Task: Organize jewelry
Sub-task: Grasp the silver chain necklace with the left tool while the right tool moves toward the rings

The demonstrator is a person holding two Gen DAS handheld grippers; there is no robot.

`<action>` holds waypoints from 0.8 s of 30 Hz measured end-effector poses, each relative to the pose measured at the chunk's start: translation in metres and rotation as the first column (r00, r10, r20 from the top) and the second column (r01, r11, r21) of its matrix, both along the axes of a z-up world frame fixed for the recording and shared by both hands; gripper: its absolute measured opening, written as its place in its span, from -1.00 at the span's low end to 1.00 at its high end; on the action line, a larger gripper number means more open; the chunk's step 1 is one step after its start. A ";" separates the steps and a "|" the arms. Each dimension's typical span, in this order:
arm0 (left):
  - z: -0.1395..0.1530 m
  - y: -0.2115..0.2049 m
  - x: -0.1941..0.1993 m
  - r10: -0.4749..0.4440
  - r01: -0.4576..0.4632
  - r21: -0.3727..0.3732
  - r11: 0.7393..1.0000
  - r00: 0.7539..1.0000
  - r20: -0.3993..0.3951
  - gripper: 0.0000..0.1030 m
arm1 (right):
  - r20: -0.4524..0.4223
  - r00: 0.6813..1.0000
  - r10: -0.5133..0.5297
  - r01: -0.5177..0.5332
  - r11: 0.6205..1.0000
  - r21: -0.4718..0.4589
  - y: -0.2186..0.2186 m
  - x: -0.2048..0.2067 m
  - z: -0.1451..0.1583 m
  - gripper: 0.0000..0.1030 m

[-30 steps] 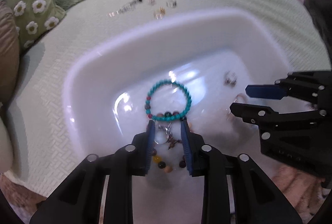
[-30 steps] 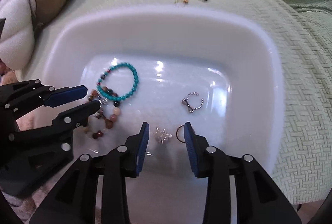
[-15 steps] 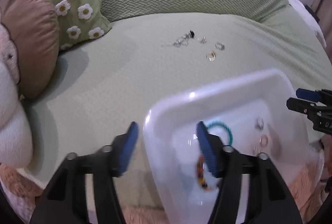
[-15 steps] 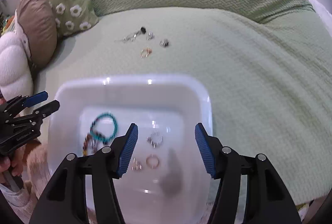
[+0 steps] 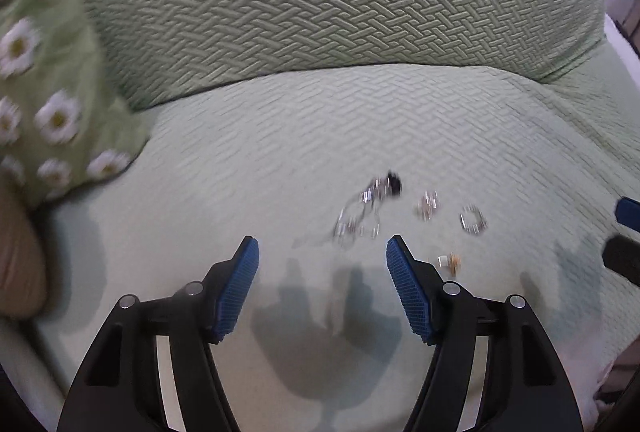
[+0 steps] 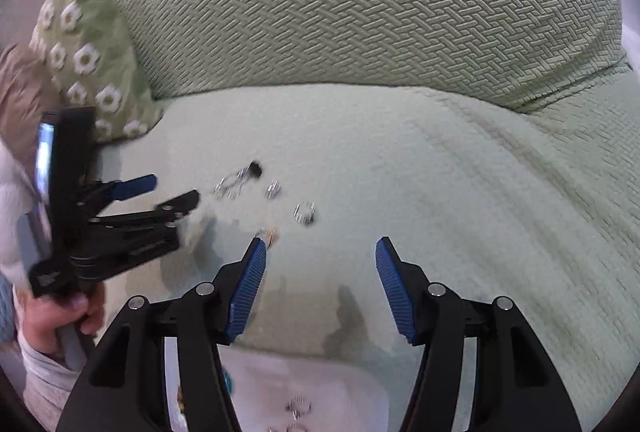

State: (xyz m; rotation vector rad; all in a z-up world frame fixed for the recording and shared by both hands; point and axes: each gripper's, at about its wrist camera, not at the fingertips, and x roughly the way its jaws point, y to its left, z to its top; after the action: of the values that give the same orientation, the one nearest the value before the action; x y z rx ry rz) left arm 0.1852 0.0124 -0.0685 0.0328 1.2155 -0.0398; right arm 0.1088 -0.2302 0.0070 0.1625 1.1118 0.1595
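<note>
The left gripper (image 5: 322, 284), fingers spread and empty, has the tangled silver chain with a black bead (image 5: 366, 210) just ahead and slightly right, nearer than the spread right gripper (image 6: 320, 282).

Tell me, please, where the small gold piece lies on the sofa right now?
In the right wrist view the gold piece lies on the sofa seat, just beyond the right gripper's left fingertip, nearer than the silver ring.

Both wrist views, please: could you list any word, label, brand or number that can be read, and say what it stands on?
None can be read.
Left gripper: pale print on its black body and on its base, too blurred to read.
Sofa cover, daisy cushion, loose jewelry, white tray: no text.
</note>
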 end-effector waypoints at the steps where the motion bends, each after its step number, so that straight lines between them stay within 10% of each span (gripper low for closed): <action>1: -0.006 -0.004 0.011 -0.013 0.013 0.006 1.000 1.000 -0.011 0.21 | -0.001 1.000 -0.013 0.013 1.000 0.009 -0.003 0.003 -0.003 0.11; 24: -0.039 -0.053 0.078 -0.067 0.063 -0.060 0.996 0.995 -0.076 0.03 | -0.082 0.996 -0.035 0.035 0.999 -0.005 -0.017 0.008 -0.042 0.11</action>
State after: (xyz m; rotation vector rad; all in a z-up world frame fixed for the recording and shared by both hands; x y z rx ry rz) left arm 0.2635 -0.0409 -0.1072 0.0209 1.2908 -0.1341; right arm 0.1173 -0.2471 -0.0346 0.1870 1.1903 0.1204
